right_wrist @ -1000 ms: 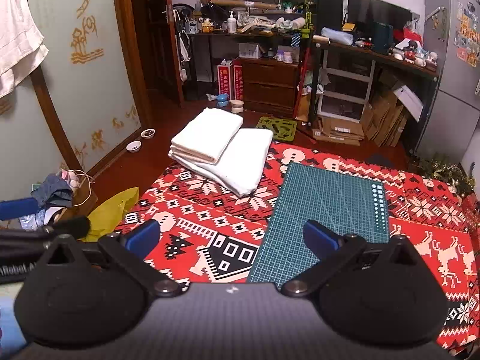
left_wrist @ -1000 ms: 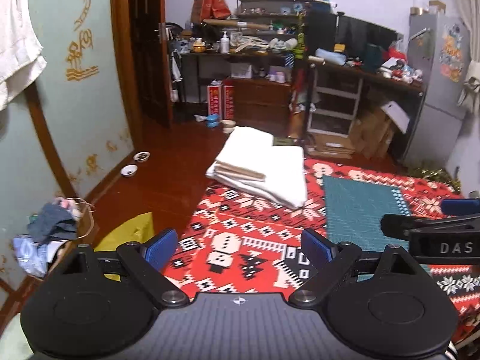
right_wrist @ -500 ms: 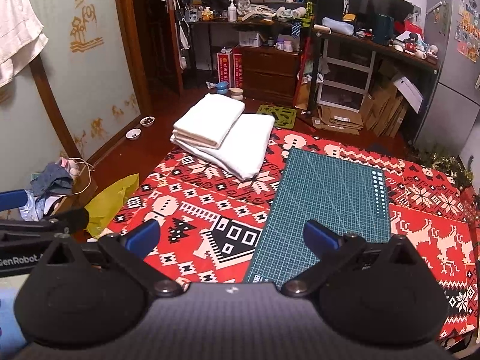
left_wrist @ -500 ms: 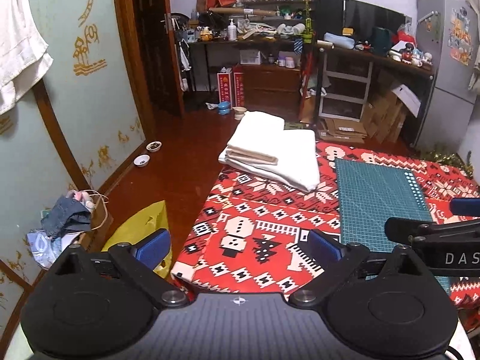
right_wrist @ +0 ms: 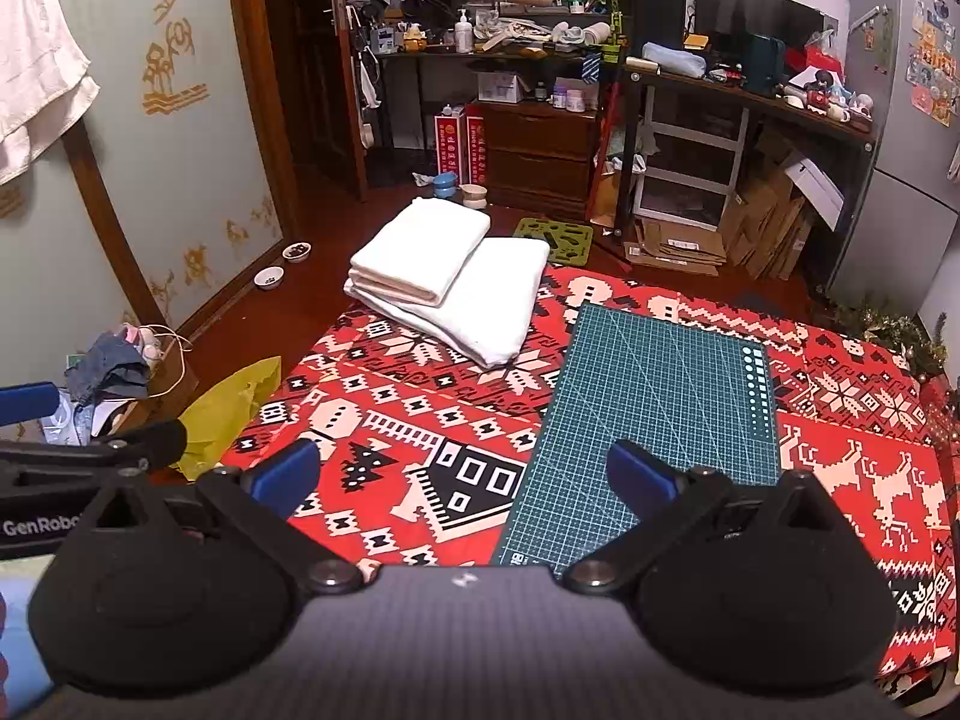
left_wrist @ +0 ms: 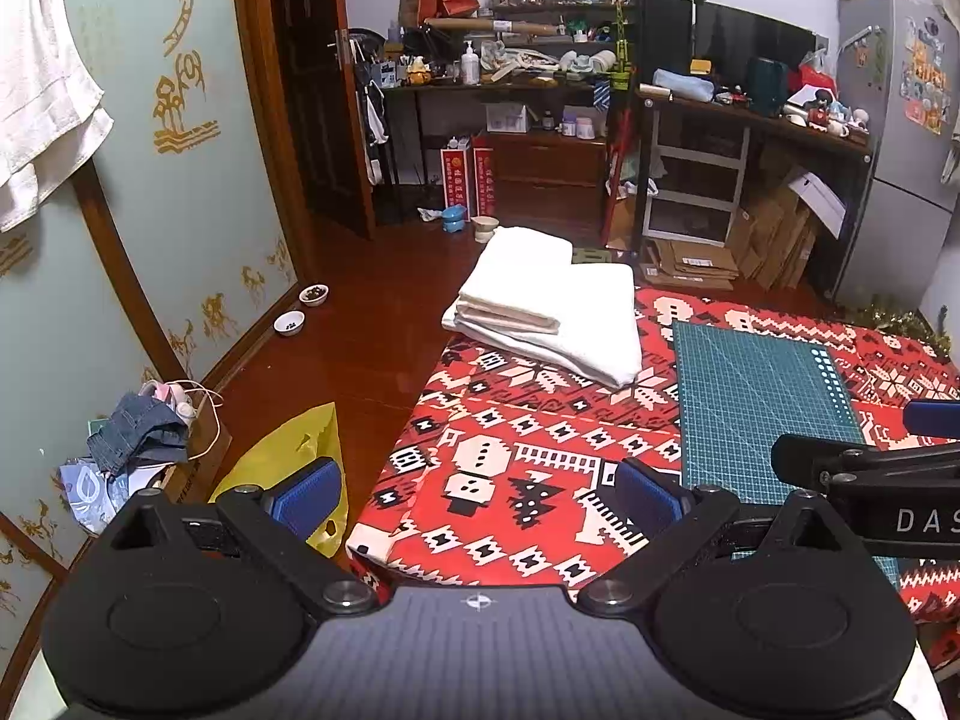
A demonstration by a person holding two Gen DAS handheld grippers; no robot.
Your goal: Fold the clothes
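right wrist view: two folded white towels (right_wrist: 456, 282), soft and rectangular, stacked on a patterned red cloth (right_wrist: 420, 420); both grippers' jaws apart, empty.

A table covered by a red patterned cloth (right_wrist: 840, 420) stands on a dark red wooden floor (left_wrist: 360, 324). On the cloth lies a green cutting mat (right_wrist: 648, 408). Just beside the mat's far left corner sits a large folded white towel (right_wrist: 498, 306), reaching the table's far edge. A smaller folded white towel (right_wrist: 420, 252) is stacked on top of it, on the side away from the mat.
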